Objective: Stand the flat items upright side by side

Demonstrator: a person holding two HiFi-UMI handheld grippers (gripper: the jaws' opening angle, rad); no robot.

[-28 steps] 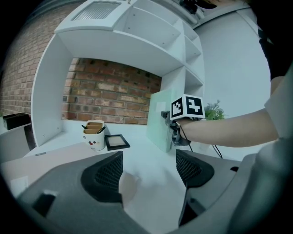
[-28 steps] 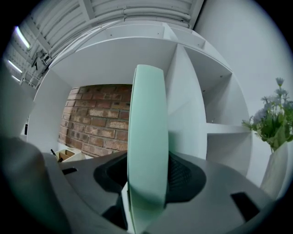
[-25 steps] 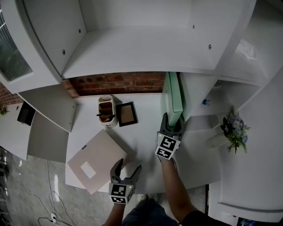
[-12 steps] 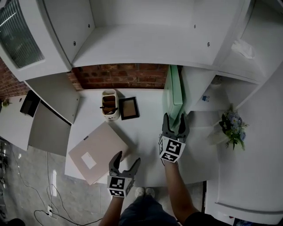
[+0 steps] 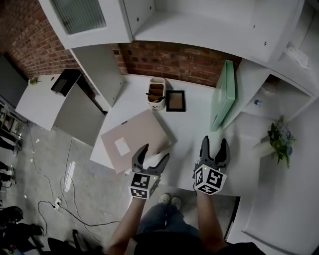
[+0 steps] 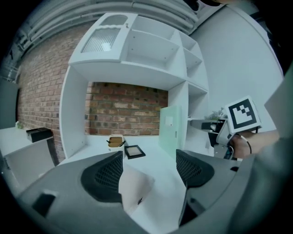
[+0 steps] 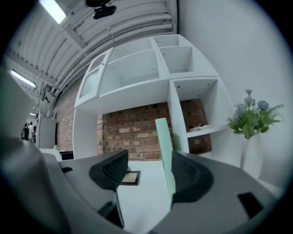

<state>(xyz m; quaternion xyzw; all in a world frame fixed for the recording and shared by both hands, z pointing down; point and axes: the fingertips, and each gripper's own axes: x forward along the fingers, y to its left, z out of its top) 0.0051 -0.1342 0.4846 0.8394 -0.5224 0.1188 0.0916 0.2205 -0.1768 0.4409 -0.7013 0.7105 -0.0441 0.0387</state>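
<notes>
A study corner set up inside a large hall: a white desk (image 5: pixel 194 124) with built-in shelves (image 7: pixel 137 68) stands against a brick wall (image 5: pixel 174 60), with a pen holder (image 5: pixel 156 93) and picture frame (image 5: pixel 176 100) at its far side and a vase of flowers (image 5: pixel 279 142) on the right. Bare ceiling pipes (image 7: pixel 128 23), strip lights (image 7: pixel 55 10) and loose cables (image 5: pixel 55 199) on the tiled floor to the left suggest a test room, not a home.
</notes>
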